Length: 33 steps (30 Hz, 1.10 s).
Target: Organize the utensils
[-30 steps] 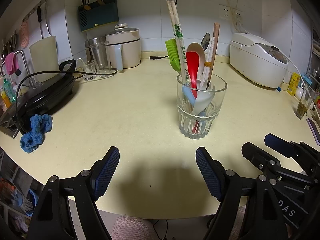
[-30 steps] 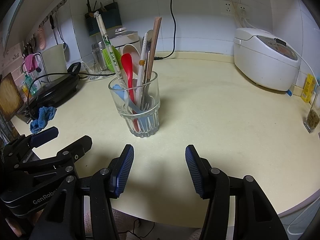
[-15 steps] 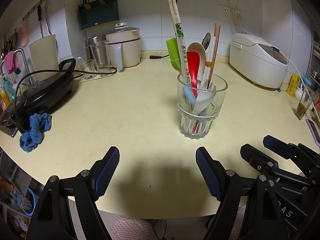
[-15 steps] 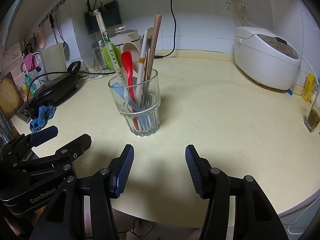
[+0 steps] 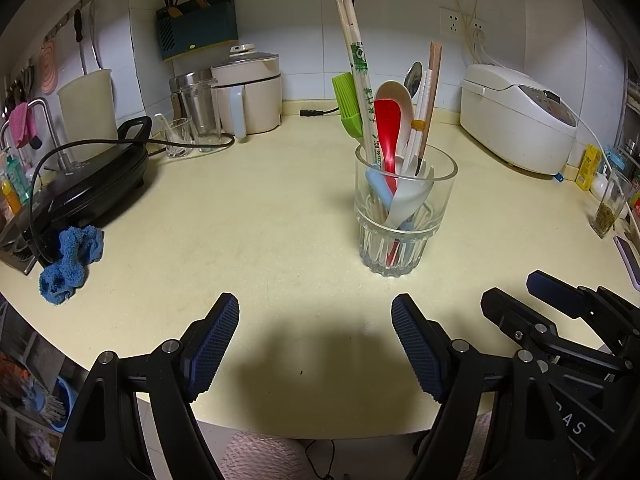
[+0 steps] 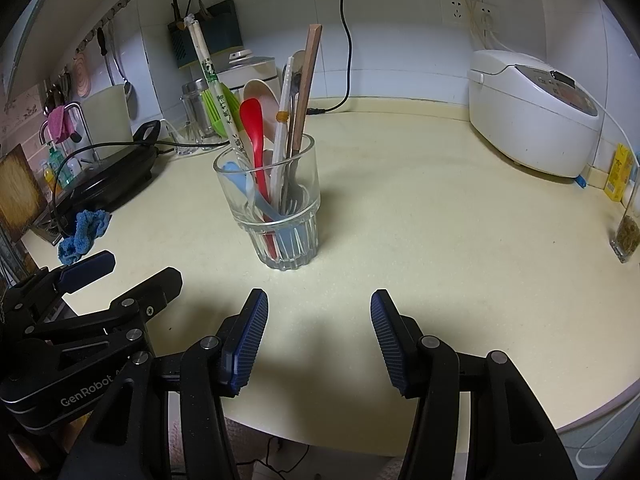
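Standing upright in a clear glass (image 5: 404, 216) on the table (image 5: 248, 208), all visible utensils (image 5: 394, 128) look gathered. Left gripper (image 5: 315, 344) and right gripper (image 6: 318, 340) hover open and empty, so sorting seems finished or unstarted.

- In the right wrist view, the glass (image 6: 280, 236) with the utensils (image 6: 253, 128) is now seen a trace further to the right in the picture than a second ago; the shift is very slight
- In the left wrist view, the blue cloth (image 5: 72, 260) on the counter (image 5: 240, 216) is now seen barely nearer the left edge
- Both shifts are small enough to be laid to a drift of the views
- No other change can be made out
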Motion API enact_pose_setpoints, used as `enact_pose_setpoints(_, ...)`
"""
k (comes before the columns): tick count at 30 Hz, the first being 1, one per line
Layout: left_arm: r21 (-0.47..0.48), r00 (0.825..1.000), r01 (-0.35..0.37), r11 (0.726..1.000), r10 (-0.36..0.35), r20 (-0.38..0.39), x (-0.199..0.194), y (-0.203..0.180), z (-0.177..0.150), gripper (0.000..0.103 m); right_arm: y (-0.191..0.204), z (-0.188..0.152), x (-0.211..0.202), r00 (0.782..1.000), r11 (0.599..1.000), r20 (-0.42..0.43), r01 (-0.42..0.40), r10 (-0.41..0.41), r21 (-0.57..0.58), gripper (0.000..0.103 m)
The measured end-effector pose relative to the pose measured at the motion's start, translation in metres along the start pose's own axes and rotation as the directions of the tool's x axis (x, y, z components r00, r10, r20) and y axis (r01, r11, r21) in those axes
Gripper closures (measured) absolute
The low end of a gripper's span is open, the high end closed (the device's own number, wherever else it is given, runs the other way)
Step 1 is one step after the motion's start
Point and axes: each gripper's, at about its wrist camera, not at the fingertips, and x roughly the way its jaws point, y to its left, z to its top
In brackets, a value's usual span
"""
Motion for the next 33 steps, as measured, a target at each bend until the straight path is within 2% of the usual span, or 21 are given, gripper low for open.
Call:
enact_pose_setpoints(6,0.001,1.0,-0.002,1.0,0.002,0.004,0.0,0.001,0.0,0.021,0.0,0.0,0.001,1.0,1.0,-0.003,-0.001,0.001,0.0,0.048)
enact_pose_setpoints(13,0.029,0.999,-0.009,1.0,0.007,0.053,-0.005,0.0,-0.001,0.022,-0.002,-0.002,0.006,1.0,1.0,-0.018,-0.001,0.001,0.007,0.048)
enact_pose_setpoints(21,0.058,0.997,0.002,0.998,-0.006,0.074,-0.006,-0.003,-0.001,0.024,-0.005,-0.003,0.011,0.999,1.0,-0.035,0.001,0.0,0.016,0.048)
enact_pose_setpoints(33,0.037,1.0,-0.01,0.999,0.009,0.019,0.008,-0.001,0.002,0.023,-0.01,-0.003,0.018,0.999,1.0,-0.049,-0.006,0.007,0.02,0.048)
